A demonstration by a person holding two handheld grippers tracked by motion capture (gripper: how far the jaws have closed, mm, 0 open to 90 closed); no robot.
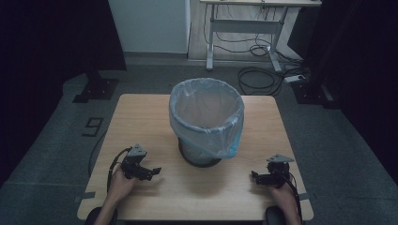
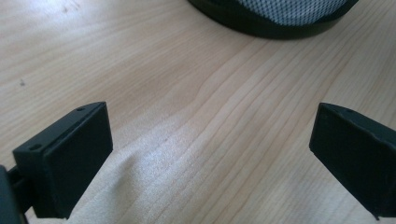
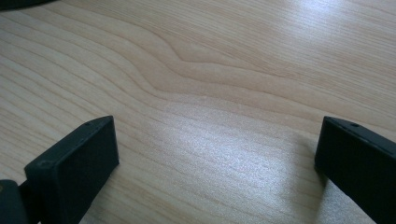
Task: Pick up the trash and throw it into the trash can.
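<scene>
A mesh waste bin point(image 1: 206, 119) lined with a pale blue plastic bag stands in the middle of the wooden table point(image 1: 141, 117). My left gripper point(image 1: 152, 172) rests near the table's front left, pointing right toward the bin's base, jaws wide apart and holding nothing. In the left gripper view the bin's black base point(image 2: 275, 23) sits at the top, beyond the open left gripper point(image 2: 210, 149). My right gripper point(image 1: 256, 177) lies at the front right, pointing left, open over bare wood. The right gripper view has the right gripper point(image 3: 215, 158) with nothing between its jaws.
A white desk frame point(image 1: 244, 28) and loose cables point(image 1: 263, 70) stand on the grey floor beyond the table. Black stand bases point(image 1: 96, 89) sit at the far left and far right. Dark curtains close both sides. Bare tabletop lies around the bin.
</scene>
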